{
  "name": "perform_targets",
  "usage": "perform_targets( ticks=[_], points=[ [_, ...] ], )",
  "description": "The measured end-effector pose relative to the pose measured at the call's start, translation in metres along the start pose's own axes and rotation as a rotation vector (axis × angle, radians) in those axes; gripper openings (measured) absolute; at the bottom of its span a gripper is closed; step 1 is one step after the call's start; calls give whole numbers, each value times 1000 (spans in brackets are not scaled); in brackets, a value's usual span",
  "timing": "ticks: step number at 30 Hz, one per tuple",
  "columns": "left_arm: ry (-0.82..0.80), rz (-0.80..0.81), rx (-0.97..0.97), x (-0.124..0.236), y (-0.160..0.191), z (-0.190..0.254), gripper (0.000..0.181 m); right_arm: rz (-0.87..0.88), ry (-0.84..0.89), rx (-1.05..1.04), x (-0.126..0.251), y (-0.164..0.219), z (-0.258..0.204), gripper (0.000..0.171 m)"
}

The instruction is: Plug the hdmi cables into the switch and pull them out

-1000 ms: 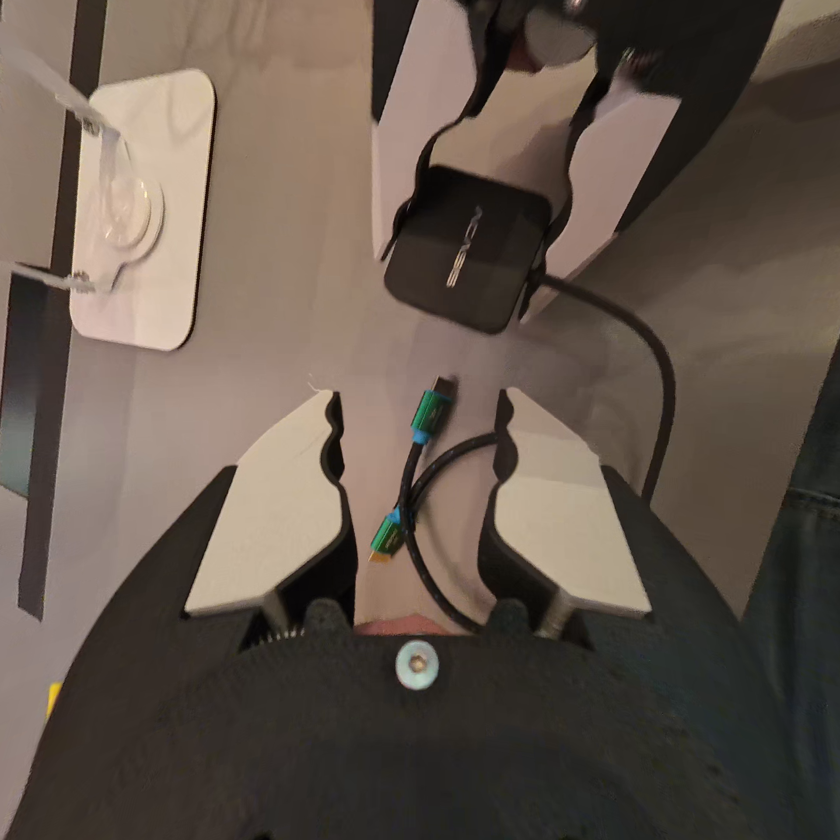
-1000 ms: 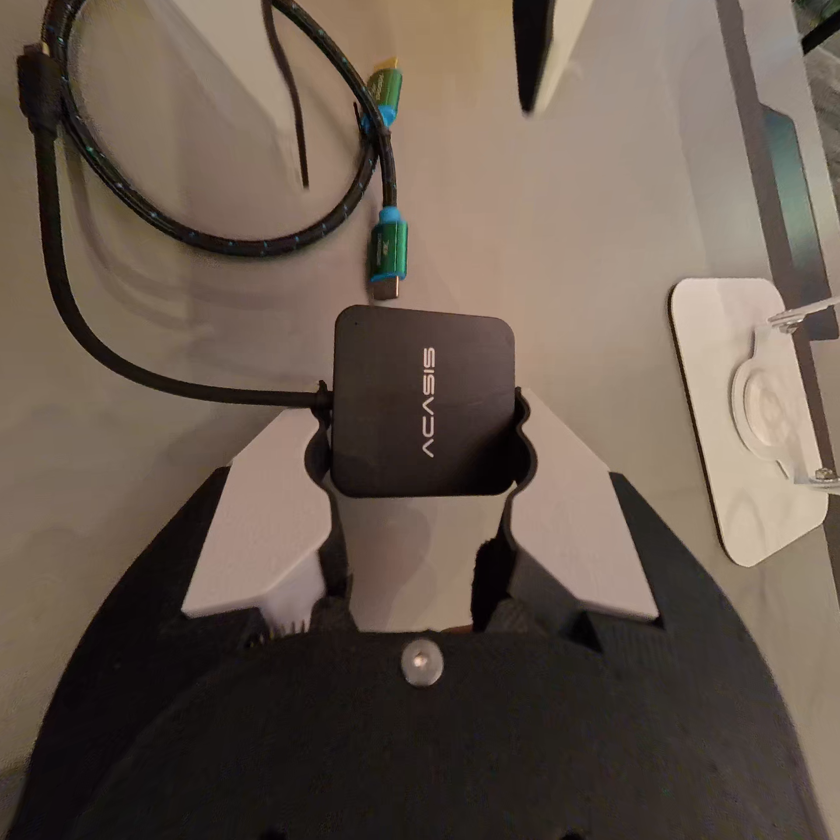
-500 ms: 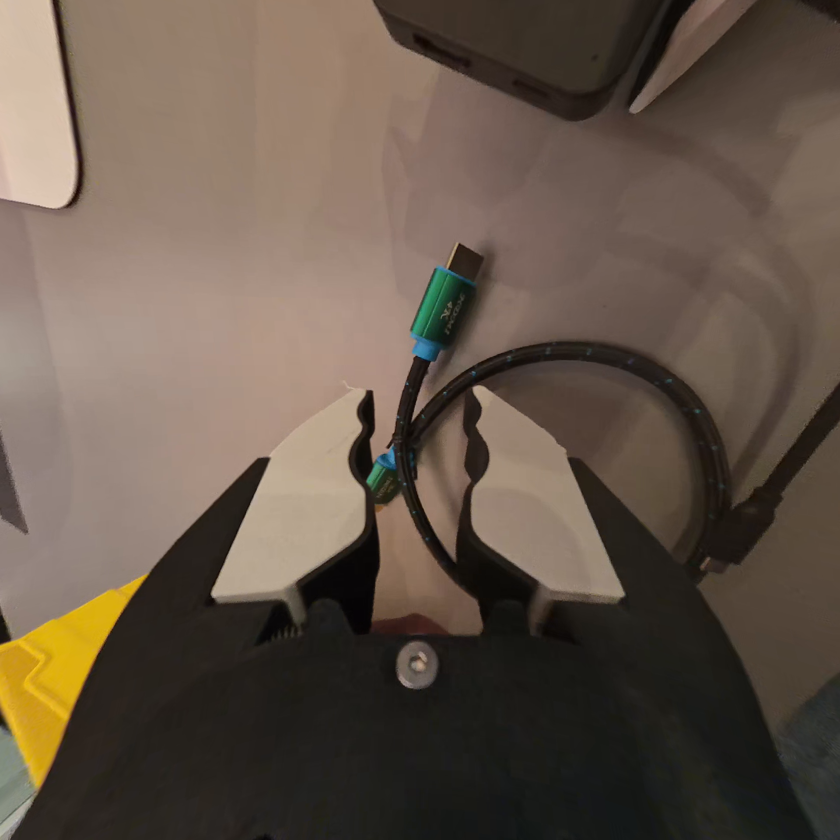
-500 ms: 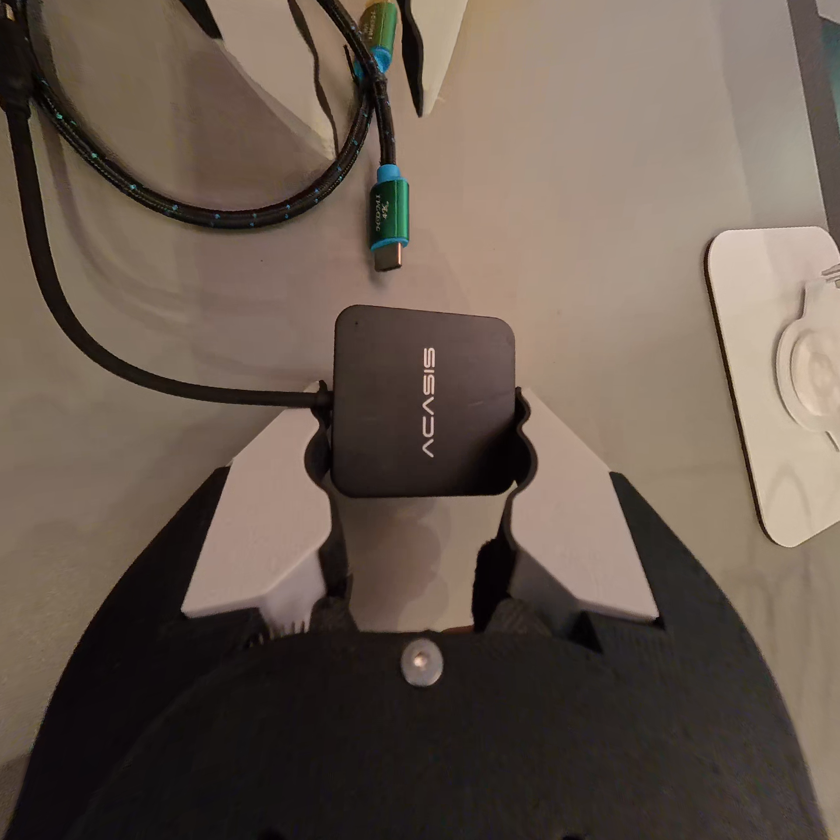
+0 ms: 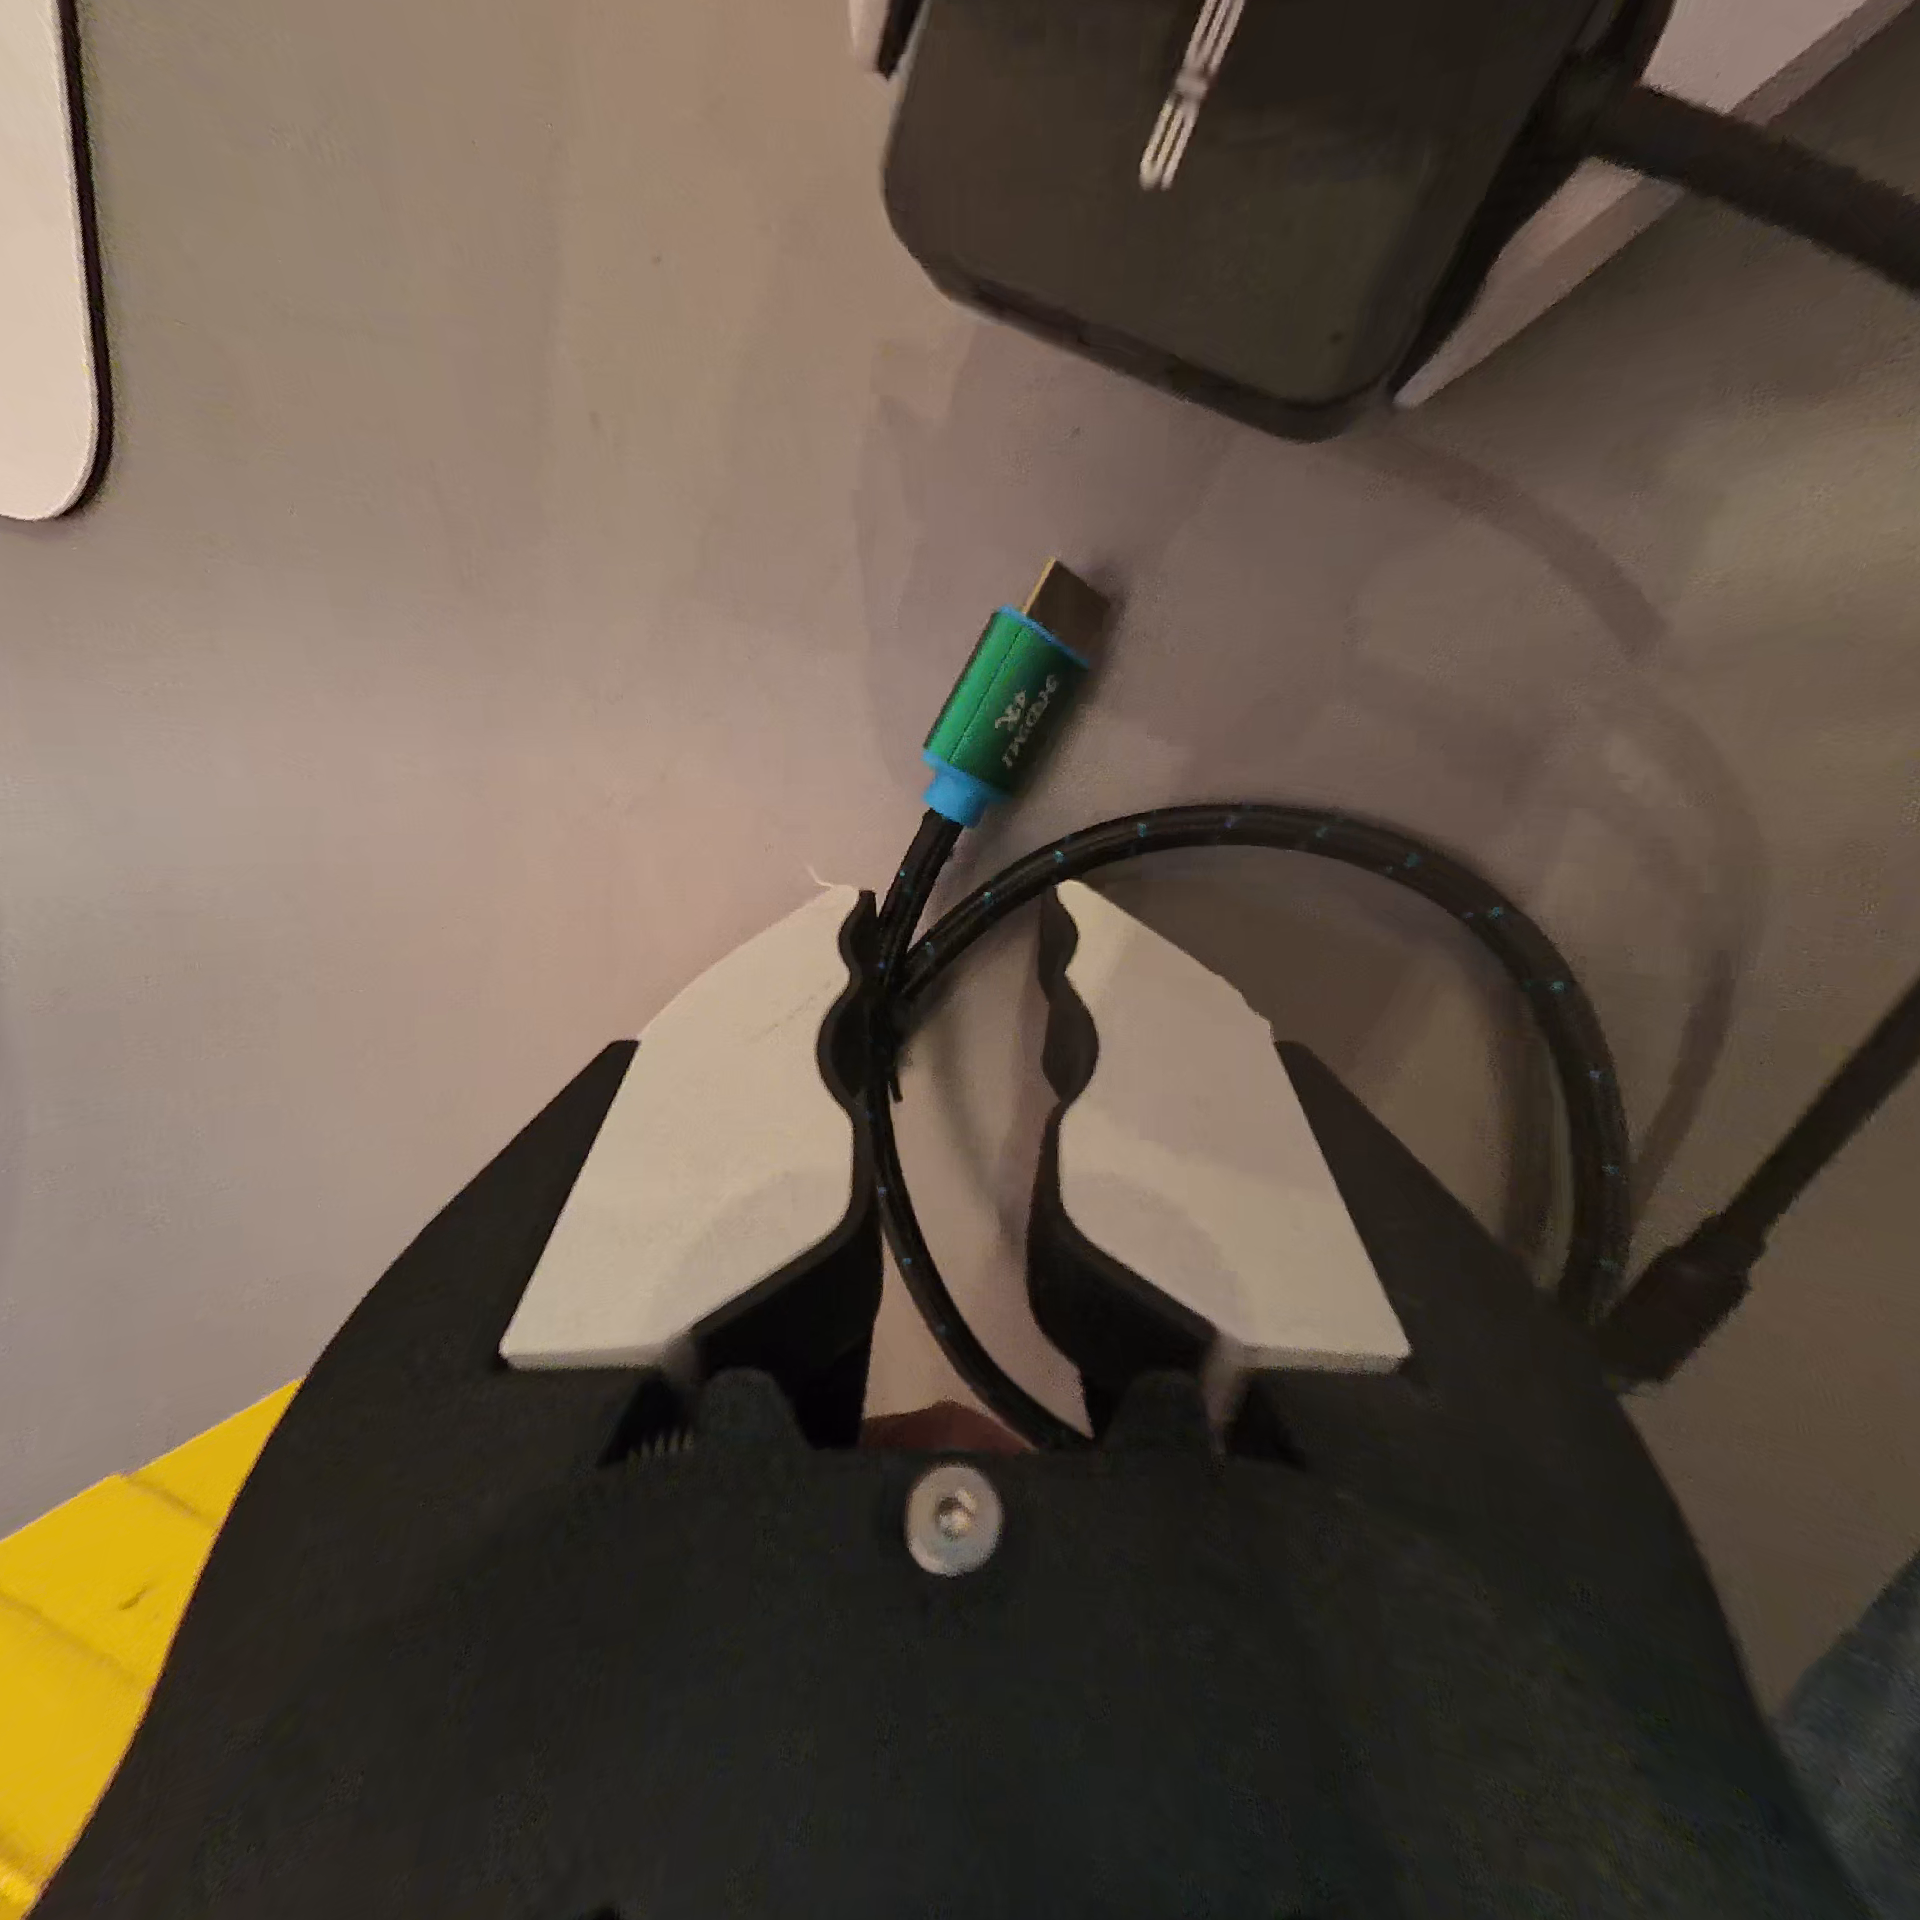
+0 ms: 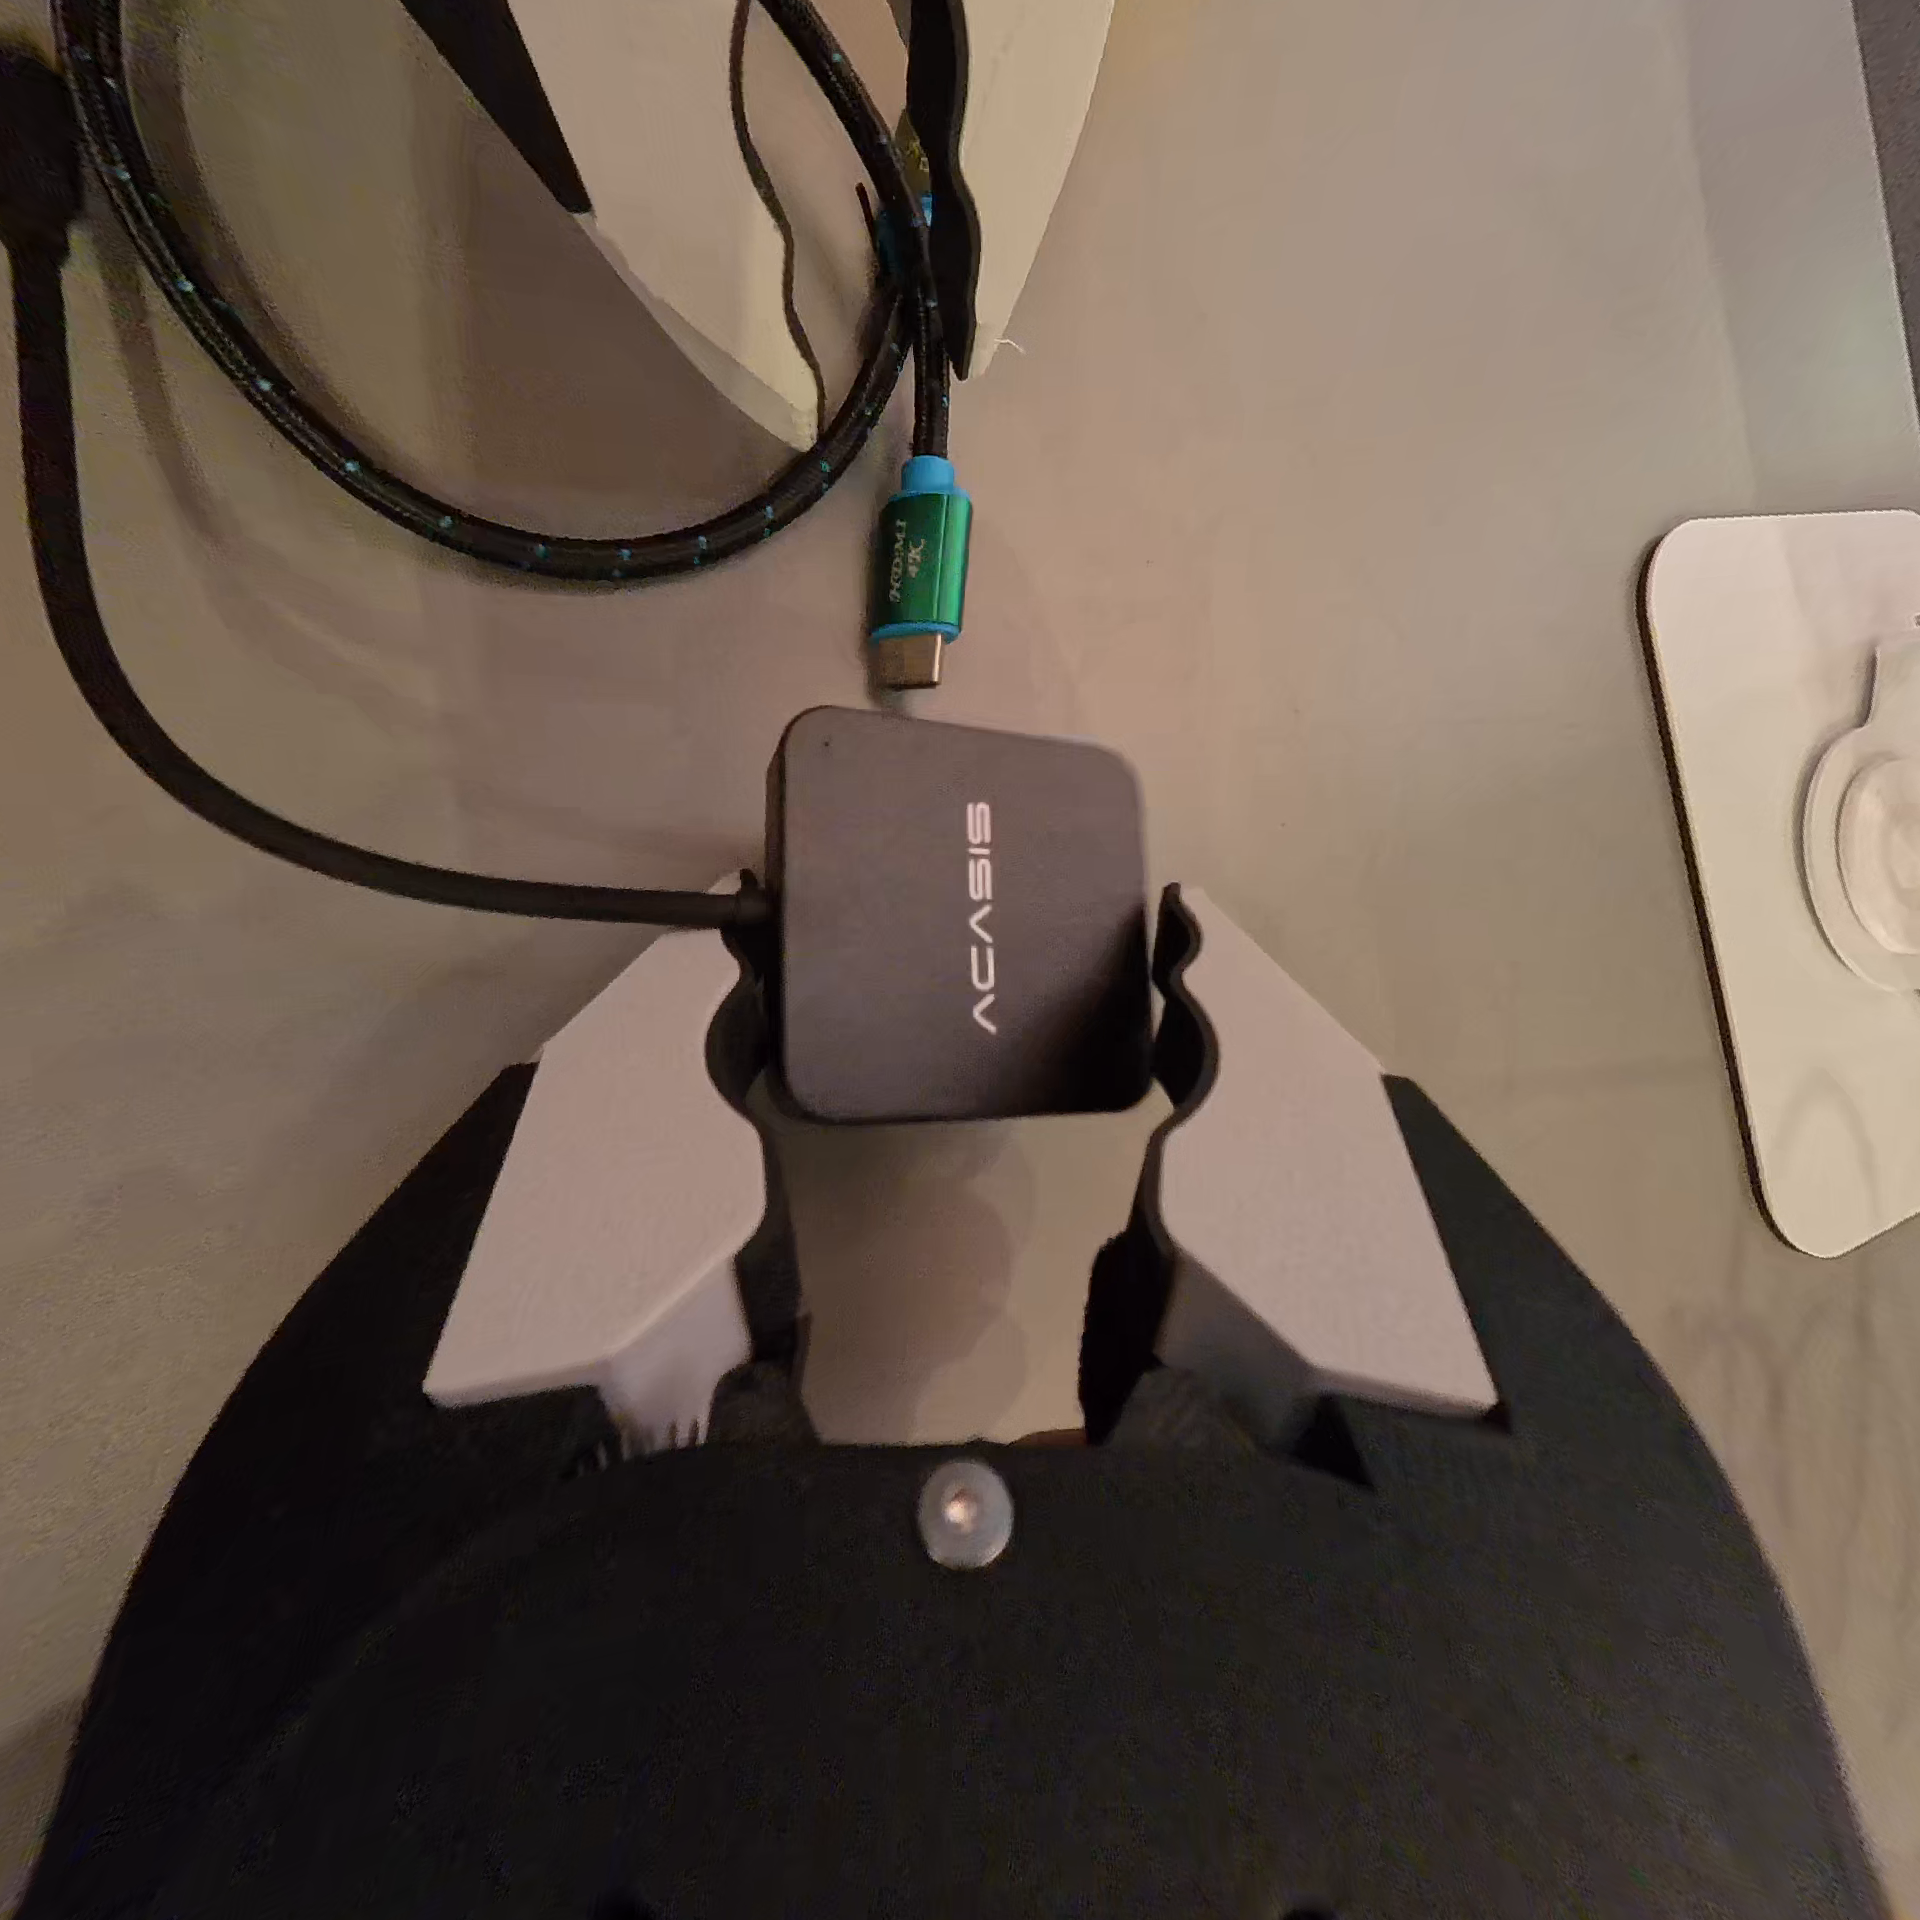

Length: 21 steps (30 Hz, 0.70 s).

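Note:
A black square switch (image 6: 894, 831) is clamped between the fingers of my right gripper (image 6: 956, 904), just above the grey table. Its black lead (image 6: 312, 862) runs off to the left. The switch also shows at the top of the left wrist view (image 5: 1226, 208). A braided HDMI cable (image 5: 1455, 914) loops on the table. Its green plug (image 5: 1003, 717) points at the switch, a short gap away, and shows in the right wrist view (image 6: 920, 582). My left gripper (image 5: 956, 935) is open, with the cable against its left finger. The second plug (image 6: 909, 156) is mostly hidden there.
A white pad with a clear plastic piece (image 6: 1787, 883) lies to the right of the switch, and its edge shows in the left wrist view (image 5: 42, 260). A yellow object (image 5: 104, 1662) sits at the lower left. A dark strip (image 6: 1870, 156) runs along the far right. The gap from one gripper's tips to the other's is roughly 10 centimetres. The yellow object (image 5: 104, 1662) lies around 20 centimetres away from my left fingertips.
My left gripper moved forward over the cable and its jaws narrowed, so the near plug is now under its finger. The switch in my right gripper came closer to the free green plug.

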<state>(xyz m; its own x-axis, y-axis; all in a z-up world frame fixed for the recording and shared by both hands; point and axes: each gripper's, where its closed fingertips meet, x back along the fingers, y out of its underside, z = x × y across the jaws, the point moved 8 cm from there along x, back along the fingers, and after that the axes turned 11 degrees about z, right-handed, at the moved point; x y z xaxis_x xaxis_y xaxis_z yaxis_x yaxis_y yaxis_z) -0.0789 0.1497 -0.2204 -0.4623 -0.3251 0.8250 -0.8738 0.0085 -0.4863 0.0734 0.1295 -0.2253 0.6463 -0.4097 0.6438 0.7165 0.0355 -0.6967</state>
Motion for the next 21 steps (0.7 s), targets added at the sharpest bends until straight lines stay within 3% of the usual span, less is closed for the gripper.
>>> perform_targets(
  ticks=[14,21],
  points=[
    [-41,-2,-21,10,2,-5,11,-121,-34,-18,17,6,0,72],
    [-74,47,-36,28,-6,-9,6,37,7,-96,23,-18,7,60]
  ],
)
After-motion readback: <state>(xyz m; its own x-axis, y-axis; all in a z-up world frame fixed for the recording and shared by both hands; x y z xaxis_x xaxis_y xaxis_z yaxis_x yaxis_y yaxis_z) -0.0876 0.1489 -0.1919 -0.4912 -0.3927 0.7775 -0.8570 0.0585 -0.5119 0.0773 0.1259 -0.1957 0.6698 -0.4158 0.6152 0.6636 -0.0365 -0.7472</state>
